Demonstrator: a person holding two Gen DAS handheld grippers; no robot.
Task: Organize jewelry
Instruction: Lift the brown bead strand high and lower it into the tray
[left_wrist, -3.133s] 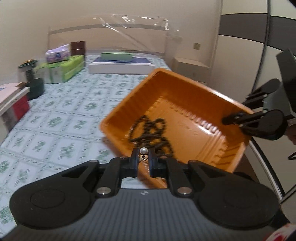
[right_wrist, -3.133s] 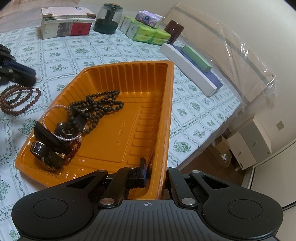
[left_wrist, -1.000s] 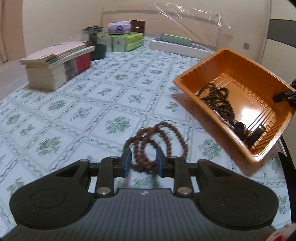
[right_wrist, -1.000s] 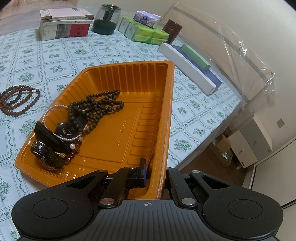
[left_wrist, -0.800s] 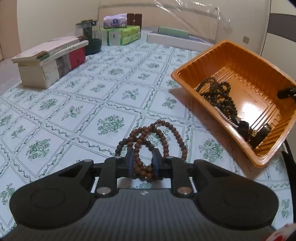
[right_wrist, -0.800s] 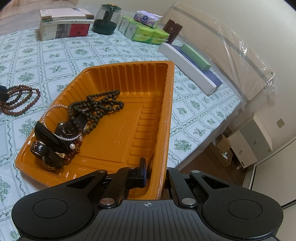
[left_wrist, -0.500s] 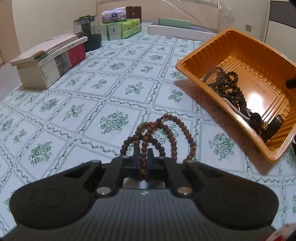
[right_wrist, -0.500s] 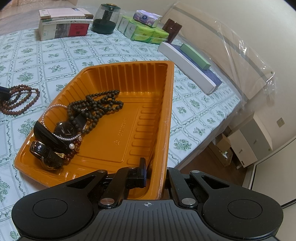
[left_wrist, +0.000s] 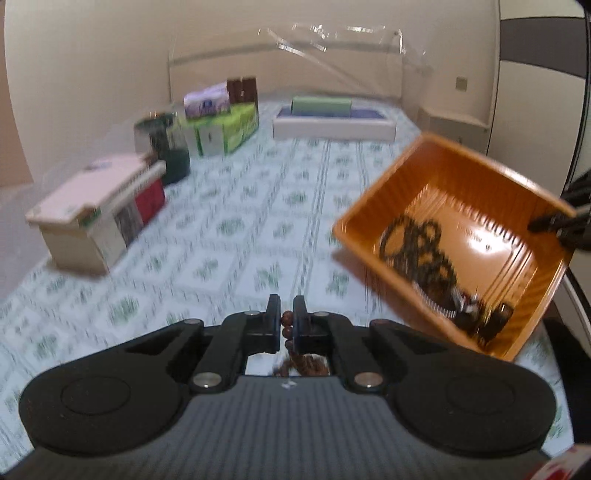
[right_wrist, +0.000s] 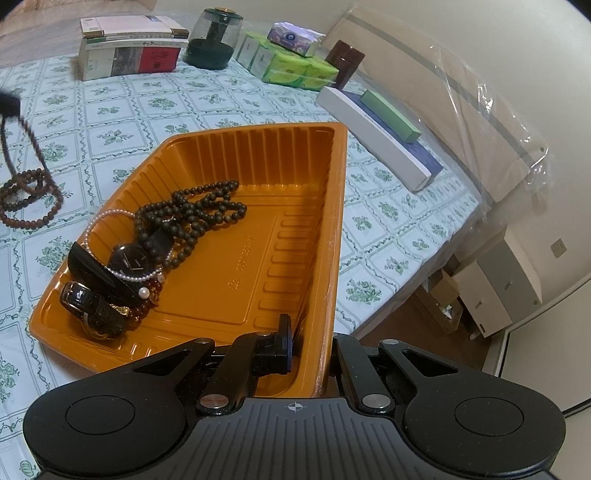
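Note:
My left gripper (left_wrist: 286, 314) is shut on a brown bead necklace (left_wrist: 286, 330) and holds it up above the bed. In the right wrist view the necklace (right_wrist: 26, 192) hangs from the left gripper (right_wrist: 7, 103), its lower loops still on the cloth. My right gripper (right_wrist: 310, 332) is shut on the rim of the orange tray (right_wrist: 332, 206) and tilts it. The tray (left_wrist: 436, 173) holds a dark bead necklace (right_wrist: 192, 214), a pearl bracelet (right_wrist: 122, 273) and watches (right_wrist: 96, 306).
The bed has a green flowered cloth (right_wrist: 122, 107). At its far side stand a stack of books (right_wrist: 125, 48), a dark jar (right_wrist: 214, 40), green tissue packs (right_wrist: 288, 62) and a long white box (right_wrist: 373, 136). The bed edge and floor lie to the right.
My left gripper closed on the brown necklace and lifted it off the cloth, turning toward the tray. The right gripper and the tray stayed put.

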